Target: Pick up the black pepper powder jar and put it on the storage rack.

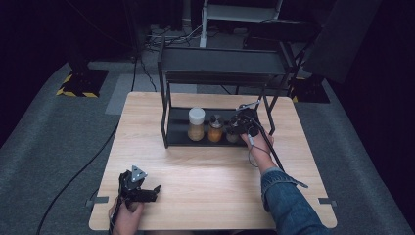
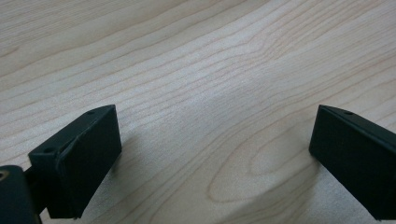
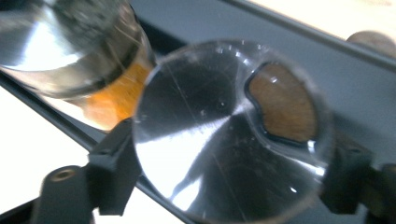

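On the lower shelf of the black metal rack (image 1: 169, 125) at the far side of the wooden table (image 1: 205, 171) stand 3 spice jars in a row. At the right end of that row, the right gripper (image 1: 238, 128) reaches down from above over the small jar with the shiny metal lid (image 3: 229, 135). From the right gripper view, its 2 black jaws sit tight against opposite sides of that lid, so it is gripping the jar; a shaker opening in the lid shows brown spice beneath. Just beside it, on its left in the high view, is a jar of orange spice (image 1: 215, 129) with a metal cap, and left of that the taller jar with a white lid (image 1: 196, 124), holding a yellowish powder. The person's right hand (image 1: 259, 144) and denim sleeve (image 1: 286, 200) stretch across the table toward the rack.

Well apart from all this, near the front left corner, the left gripper (image 1: 156, 189) rests low over bare wood, held in the left hand (image 1: 126, 215). Its jaws stand wide apart with nothing between them but tabletop.
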{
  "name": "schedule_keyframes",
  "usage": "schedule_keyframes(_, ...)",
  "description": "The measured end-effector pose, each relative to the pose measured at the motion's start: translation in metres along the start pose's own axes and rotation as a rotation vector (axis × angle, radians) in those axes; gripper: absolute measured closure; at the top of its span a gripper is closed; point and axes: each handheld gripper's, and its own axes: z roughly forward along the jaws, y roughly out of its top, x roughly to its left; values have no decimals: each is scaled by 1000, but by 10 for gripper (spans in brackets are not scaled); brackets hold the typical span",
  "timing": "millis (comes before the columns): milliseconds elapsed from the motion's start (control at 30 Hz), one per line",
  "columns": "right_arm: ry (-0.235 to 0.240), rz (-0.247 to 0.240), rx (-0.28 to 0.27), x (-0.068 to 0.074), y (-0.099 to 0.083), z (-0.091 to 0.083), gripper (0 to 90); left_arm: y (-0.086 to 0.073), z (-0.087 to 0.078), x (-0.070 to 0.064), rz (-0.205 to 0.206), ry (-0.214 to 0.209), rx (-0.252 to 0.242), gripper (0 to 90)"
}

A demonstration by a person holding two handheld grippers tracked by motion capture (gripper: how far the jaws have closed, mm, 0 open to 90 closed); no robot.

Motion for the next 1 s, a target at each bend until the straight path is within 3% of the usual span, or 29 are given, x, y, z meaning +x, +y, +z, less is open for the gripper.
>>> schedule_keyframes(133, -22, -33, -5, 10, -1, -17, 105, 0, 0, 0, 1, 0, 1, 18)
schedule_keyframes(233, -13, -56, -16, 15, -5, -34, 91, 0, 0, 0, 1, 0, 1, 18)
schedule_keyframes(600, 19, -66, -113, 12, -43, -94, 52, 0, 0, 0, 0, 0, 0, 18)
schedule_keyframes(1000, 27, -96, -153, 18, -90, -127, 0, 1, 0, 1, -2, -2, 3, 14)
